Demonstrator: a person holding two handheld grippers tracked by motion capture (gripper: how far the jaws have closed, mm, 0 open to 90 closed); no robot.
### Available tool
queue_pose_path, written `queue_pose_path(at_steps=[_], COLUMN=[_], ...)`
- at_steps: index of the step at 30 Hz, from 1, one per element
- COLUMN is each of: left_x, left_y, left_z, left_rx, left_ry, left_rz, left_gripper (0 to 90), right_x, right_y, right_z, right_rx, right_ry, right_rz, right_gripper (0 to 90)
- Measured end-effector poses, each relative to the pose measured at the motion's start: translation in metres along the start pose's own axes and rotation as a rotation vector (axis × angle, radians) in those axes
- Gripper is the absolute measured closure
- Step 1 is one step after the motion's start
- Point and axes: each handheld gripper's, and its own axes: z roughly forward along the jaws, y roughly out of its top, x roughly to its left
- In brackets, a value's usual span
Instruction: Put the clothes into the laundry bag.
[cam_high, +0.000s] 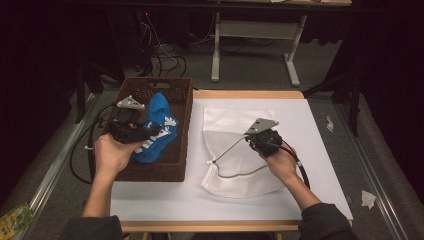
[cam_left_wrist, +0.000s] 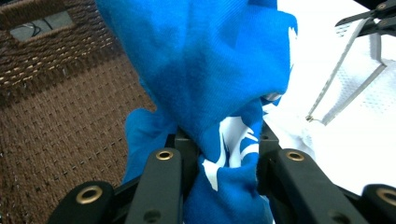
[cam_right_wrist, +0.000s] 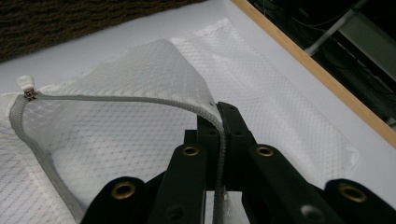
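The blue shirt (cam_left_wrist: 205, 70) carries white print (cam_left_wrist: 233, 144), probably lettering, but it is bunched up and none of it can be read. The left gripper (cam_high: 134, 131) is clamped on a fold of that shirt, which hangs over the brown woven basket (cam_high: 175, 100) at the table's left, its long axis running from the jaws toward the basket's far wall.

The right gripper (cam_high: 260, 137) is pinched tight on the grey zipper edge (cam_right_wrist: 140, 100) of the white mesh bag (cam_high: 235, 120), lifting that edge off the table so the bag's mouth gapes toward the basket. The bag lies on the white sheet (cam_high: 310, 120), lengthwise from near to far; its zipper pull (cam_right_wrist: 25, 86) sits at the opening's end.
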Motion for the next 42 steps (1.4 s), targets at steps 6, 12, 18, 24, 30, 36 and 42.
queue_pose_path(at_steps=[6,12,18,24,30,36,42], left_x=[-0.007,-0.019,-0.031,-0.036,-0.041,-0.044,-0.052], left_y=[0.003,0.01,0.014,0.017,0.016,0.016,0.015], left_z=[-0.005,-0.007,-0.004,-0.001,0.001,0.002,0.002], left_rx=[-0.021,-0.038,-0.039,-0.046,-0.044,-0.068,-0.06], left_ry=[-0.026,-0.036,-0.071,-0.097,-0.108,-0.11,-0.126], left_rz=[0.015,0.032,0.05,0.045,0.044,0.022,0.051], left_gripper=[71.5,71.1,71.1,71.2,71.2,71.1,71.0], right_x=[0.0,-0.002,-0.002,-0.002,-0.002,-0.002,-0.002], right_y=[0.0,0.0,0.0,-0.001,-0.001,-0.001,-0.002], right_z=[0.0,-0.001,0.0,-0.001,0.0,-0.001,0.0], right_rx=[-0.002,-0.004,-0.003,-0.004,-0.009,-0.007,-0.004], right_ry=[0.0,-0.001,0.003,0.003,0.005,0.005,0.007], right_rz=[0.002,-0.001,0.001,0.005,-0.001,0.007,0.011], right_gripper=[89.3,89.3,89.3,89.3,89.3,89.3,89.3])
